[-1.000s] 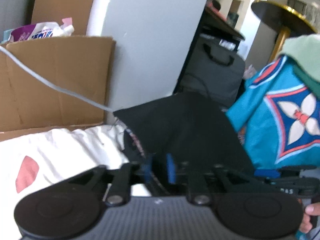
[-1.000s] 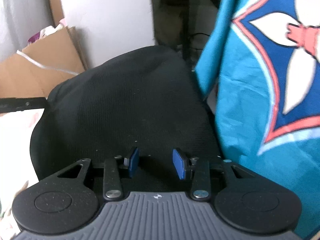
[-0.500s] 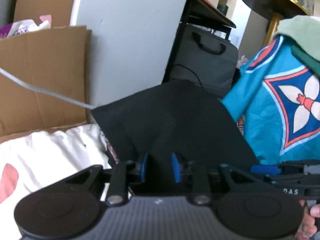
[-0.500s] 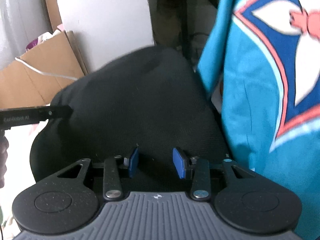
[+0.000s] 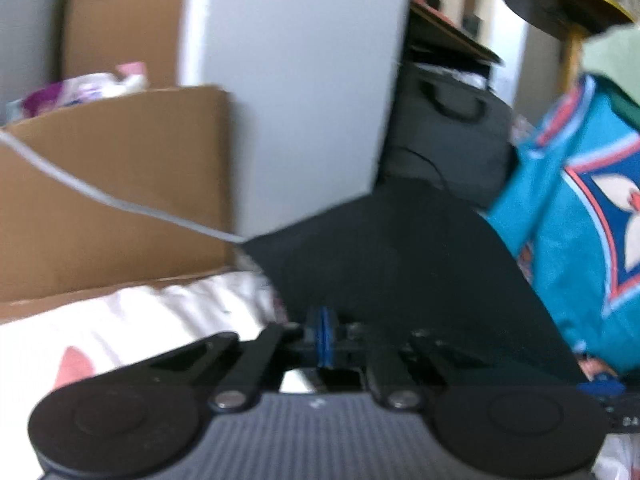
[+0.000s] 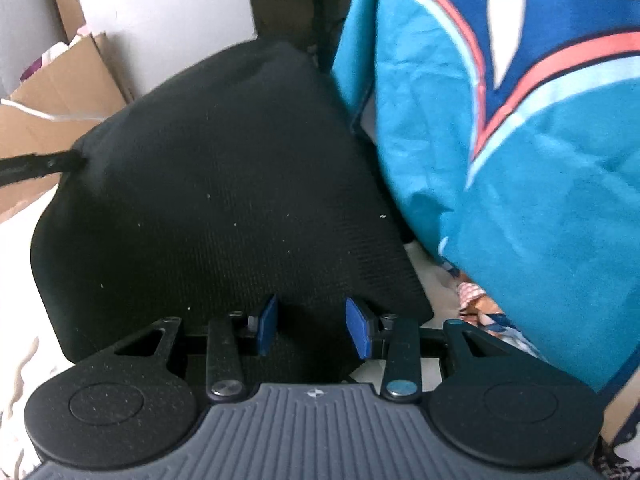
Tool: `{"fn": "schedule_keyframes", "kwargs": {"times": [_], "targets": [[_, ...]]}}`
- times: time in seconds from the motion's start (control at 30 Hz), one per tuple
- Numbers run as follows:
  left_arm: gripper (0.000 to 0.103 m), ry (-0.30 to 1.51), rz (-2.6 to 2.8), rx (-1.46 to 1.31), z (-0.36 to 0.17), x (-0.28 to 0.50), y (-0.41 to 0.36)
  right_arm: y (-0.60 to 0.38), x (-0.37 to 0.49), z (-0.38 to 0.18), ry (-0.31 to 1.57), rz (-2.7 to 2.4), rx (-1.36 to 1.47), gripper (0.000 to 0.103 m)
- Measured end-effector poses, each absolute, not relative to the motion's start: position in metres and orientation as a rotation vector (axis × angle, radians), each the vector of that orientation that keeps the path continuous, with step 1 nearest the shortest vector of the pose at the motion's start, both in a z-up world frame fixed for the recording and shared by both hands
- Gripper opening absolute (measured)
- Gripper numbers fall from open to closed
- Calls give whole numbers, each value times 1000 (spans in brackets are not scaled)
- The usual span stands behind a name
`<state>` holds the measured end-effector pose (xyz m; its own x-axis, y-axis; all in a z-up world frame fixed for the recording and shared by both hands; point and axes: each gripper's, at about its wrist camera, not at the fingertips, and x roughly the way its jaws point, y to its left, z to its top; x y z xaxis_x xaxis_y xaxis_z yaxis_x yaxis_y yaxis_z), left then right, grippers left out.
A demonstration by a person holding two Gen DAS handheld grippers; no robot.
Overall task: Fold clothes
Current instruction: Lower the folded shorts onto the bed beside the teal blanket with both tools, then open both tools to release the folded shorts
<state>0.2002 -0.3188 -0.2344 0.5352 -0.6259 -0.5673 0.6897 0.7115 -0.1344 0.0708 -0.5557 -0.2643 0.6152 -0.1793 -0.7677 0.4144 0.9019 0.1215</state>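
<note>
Here, the left tool is closing, its blue pads pinching the near left edge of a black garment on the bed. The right tool stands half open over the garment's near edge, beside a teal shirt.

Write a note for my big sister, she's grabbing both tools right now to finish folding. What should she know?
Left tool: its jaws are closing on the near edge of the black garment, cloth pinched between them.
Right tool: open, jaws either side of the same garment's near edge, not gripping.
The black garment lies spread on the white bedding; a teal shirt hangs beside it.
Done: left edge nearly grabbed.
Left: close the right tool, then probably fold the garment over. The teal shirt looks unfolded.
</note>
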Motion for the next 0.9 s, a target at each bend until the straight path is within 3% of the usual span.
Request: {"fn": "schedule_keyframes", "kwargs": {"times": [0.13,0.2,0.27,0.33,0.4,0.43,0.53,0.9], "targets": [[22,689,-767,52,-234,206,-303,-560,66,-254,827,-366,340,46],[41,705,-753,33,-232,202,-298,-560,65,-250,825,-371,362,54],[68,724,-730,21,-230,206,-297,-556,64,-245,821,-369,366,62],[80,734,-717,16,-227,207,-295,-552,64,-240,814,-370,371,71],[91,740,-708,17,-224,207,-294,-550,65,-237,808,-381,384,87],[96,746,-697,18,-220,206,-294,-549,66,-235,807,-396,396,90],[100,776,-663,18,-212,207,-293,-547,72,-233,807,-413,446,93],[103,877,-725,228,-152,201,-287,-538,100,-189,894,-444,486,102]]}}
